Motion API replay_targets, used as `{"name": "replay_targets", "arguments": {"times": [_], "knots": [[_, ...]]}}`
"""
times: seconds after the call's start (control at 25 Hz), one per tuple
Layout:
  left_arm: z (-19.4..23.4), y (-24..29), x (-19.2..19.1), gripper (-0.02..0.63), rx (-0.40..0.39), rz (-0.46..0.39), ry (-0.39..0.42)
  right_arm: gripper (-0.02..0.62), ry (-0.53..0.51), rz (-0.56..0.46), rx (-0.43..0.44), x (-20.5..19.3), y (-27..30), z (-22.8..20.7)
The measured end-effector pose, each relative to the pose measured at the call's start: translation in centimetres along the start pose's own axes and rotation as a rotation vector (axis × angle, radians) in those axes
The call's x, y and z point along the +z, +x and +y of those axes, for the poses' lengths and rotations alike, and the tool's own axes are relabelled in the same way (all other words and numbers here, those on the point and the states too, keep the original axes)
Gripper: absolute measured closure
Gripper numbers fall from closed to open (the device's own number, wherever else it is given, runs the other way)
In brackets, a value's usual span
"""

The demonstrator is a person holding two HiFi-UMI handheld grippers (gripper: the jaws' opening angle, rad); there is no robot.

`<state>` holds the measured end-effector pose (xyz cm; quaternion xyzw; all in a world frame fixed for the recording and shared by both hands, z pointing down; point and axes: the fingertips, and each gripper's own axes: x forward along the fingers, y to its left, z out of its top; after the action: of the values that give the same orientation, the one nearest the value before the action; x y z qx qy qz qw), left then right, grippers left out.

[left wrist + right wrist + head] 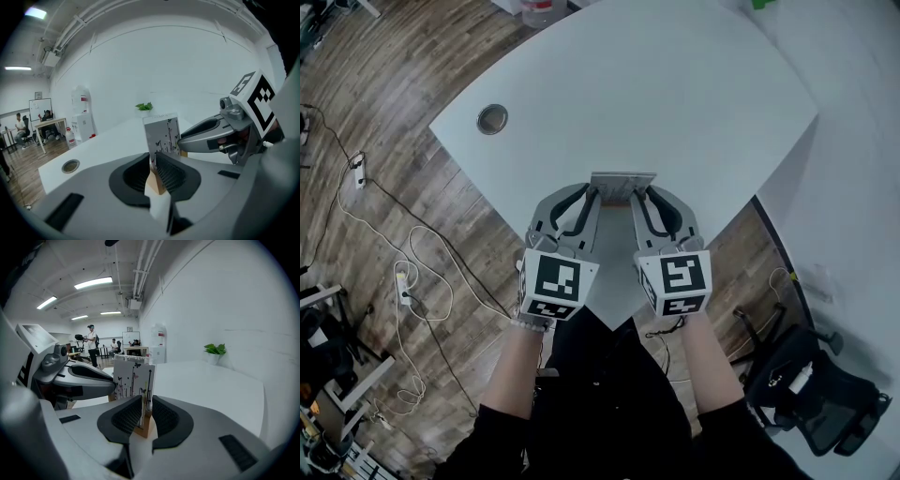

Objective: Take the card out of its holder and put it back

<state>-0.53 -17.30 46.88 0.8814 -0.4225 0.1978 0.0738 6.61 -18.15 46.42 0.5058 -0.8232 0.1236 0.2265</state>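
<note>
Card [623, 177] stands upright in its wooden holder [144, 426], low centre of the head view, on the near point of the white table [675, 94]. Pale face, thin dark stems and small butterflies printed on it [162, 133].

Left gripper [592, 195] is at the card's left end. Its jaws are drawn narrow, with the holder's end [158, 183] and the card's lower corner in the gap. Right gripper [642, 195] mirrors it at the right end, jaws pinched close on the holder's end with the card's edge [133, 378] rising from between them. The pads seem to press the wood; contact with the card itself is unclear.

Round grommet [492, 119] in the tabletop, upper left of the head view. Potted plant [214, 349] at the table's far side by the wall. Wood floor with cables [403, 281] at left, office chair [811, 394] lower right.
</note>
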Motion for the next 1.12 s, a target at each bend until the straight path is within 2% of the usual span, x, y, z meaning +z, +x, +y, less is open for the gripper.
{"name": "replay_targets", "arguments": {"times": [0.24, 1.12], "knots": [[0.2, -0.1, 1.5, 0.555, -0.012, -0.02, 0.034, 0.503, 0.0, -0.004, 0.004, 0.1, -0.3, 0.0], [0.2, -2.2, 3.8, 0.56, 0.019, -0.054, 0.035, 0.508, -0.019, -0.055, 0.01, 2.4, -2.1, 0.5]]}}
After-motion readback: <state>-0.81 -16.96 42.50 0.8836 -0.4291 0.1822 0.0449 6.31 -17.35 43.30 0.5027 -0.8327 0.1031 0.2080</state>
